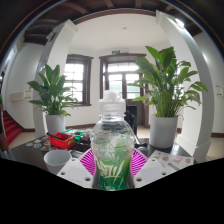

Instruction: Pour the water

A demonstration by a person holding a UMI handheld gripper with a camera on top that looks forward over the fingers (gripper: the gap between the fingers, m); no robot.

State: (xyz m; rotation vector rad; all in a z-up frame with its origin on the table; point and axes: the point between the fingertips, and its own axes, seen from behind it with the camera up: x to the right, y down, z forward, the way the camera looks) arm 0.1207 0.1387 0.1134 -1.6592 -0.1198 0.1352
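A clear plastic bottle (112, 140) with a white cap and a green label stands upright between my fingers. My gripper (112, 162) is shut on the bottle: both magenta pads (88, 160) press against its sides at label height. The bottle looks lifted above the dark table (30, 155). A small white cup (57, 158) sits on the table just left of the fingers.
Two potted leafy plants stand beyond the table, one at the left (52, 100) and a larger one at the right (165, 95). Windows and a door (122, 80) fill the far wall. Some small dark items (40, 143) lie on the table at the left.
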